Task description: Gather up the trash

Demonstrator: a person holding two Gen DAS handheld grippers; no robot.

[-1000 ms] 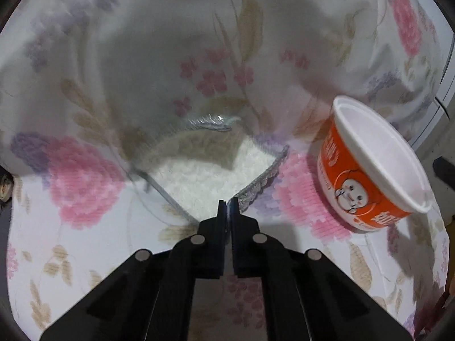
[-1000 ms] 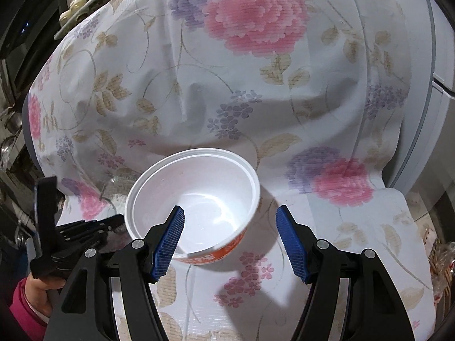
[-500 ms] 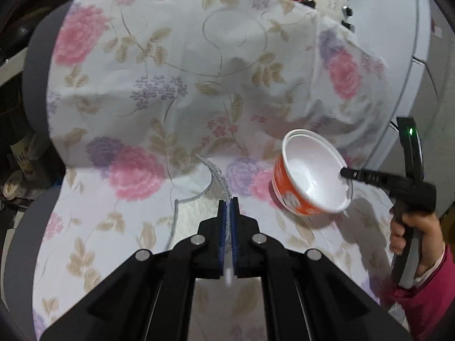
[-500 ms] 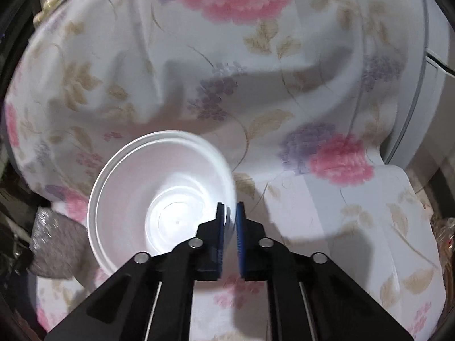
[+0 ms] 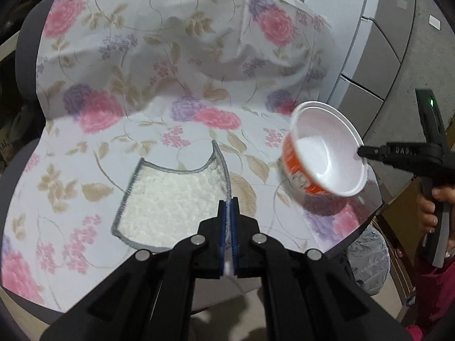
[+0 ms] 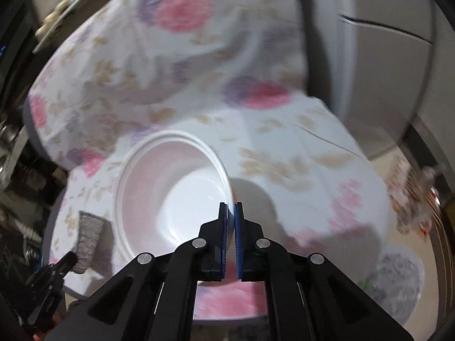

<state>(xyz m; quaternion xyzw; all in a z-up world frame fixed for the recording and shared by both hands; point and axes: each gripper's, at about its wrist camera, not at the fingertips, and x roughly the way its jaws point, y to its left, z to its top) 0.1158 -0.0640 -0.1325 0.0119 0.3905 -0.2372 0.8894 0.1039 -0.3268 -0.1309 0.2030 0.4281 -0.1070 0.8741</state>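
While the left gripper [image 5: 229, 203] pinches the grey-stitched edge of a white fleecy cloth [image 5: 170, 199] between its closed blue pads, the right gripper [image 6: 231, 209] clamps the rim of a foam bowl [image 6: 170, 199], one pad inside the wall and the other outside. The jaws of the right gripper have just been closing, and the bowl's thin wall now sits between them. Seen from the left wrist, the bowl [image 5: 327, 150] is white inside and orange outside with a printed design; it is tilted, its mouth turned up and toward the camera, and it hangs just above the right edge of the seat with a dark shadow beneath it. A hand [image 5: 432, 207] with a pink sleeve grasps the handle of that gripper at the far right. The cloth lies partly flat on a floral cover [image 5: 142, 71] of pink and purple blooms with tan leaves, which drapes over the back and seat of a grey chair [image 5: 25, 51]. Below the seat's right edge, a bin lined with a crinkled translucent bag [image 5: 366, 258] stands on the floor. Grey cabinet fronts [image 5: 378, 56] rise behind the chair. The right wrist view is blurred.
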